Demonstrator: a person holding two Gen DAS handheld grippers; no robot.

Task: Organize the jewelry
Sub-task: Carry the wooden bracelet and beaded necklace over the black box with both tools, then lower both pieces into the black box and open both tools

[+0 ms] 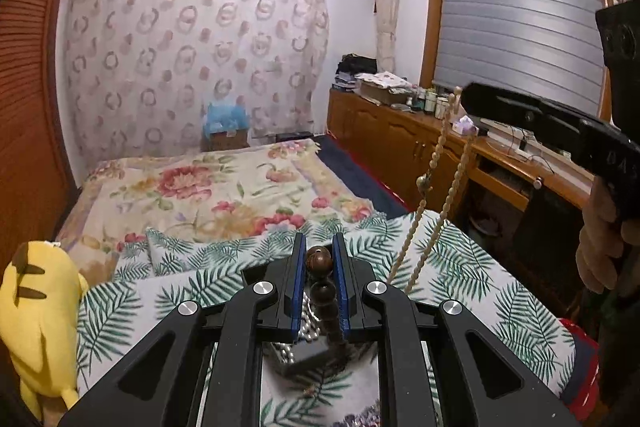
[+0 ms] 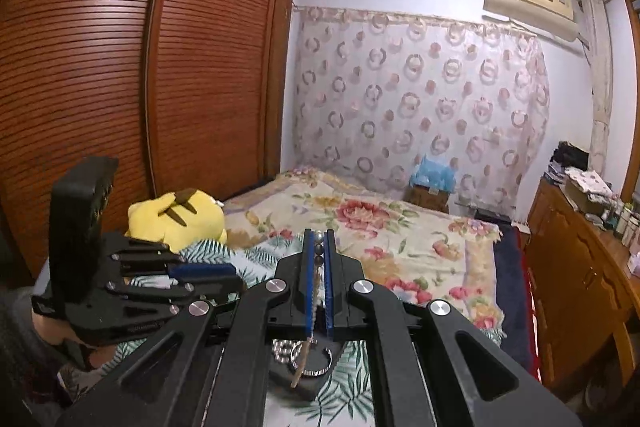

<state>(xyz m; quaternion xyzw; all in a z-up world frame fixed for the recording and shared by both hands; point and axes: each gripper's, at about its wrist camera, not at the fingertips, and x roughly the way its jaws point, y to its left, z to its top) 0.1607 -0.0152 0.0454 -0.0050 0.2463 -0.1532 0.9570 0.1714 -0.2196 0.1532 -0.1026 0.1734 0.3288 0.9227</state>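
A string of dark wooden beads (image 1: 320, 267) is being pinched between the fingers of the left gripper (image 1: 319, 259), the rest of it trailing down out of sight behind them. A pale bead strand (image 1: 436, 163) is being held aloft by the right gripper (image 2: 319, 247), whose fingers are pressed together on its top beads, above the leaf-print bedding (image 1: 460, 267). A dark tray (image 2: 308, 367) with metal rings is lying below on the bed. Round beads are being gripped only at small contact points, so a strand is judged likely to slip if jerked. The swinging pale strand is at risk of being tangled with the dark string or snagged on the left gripper
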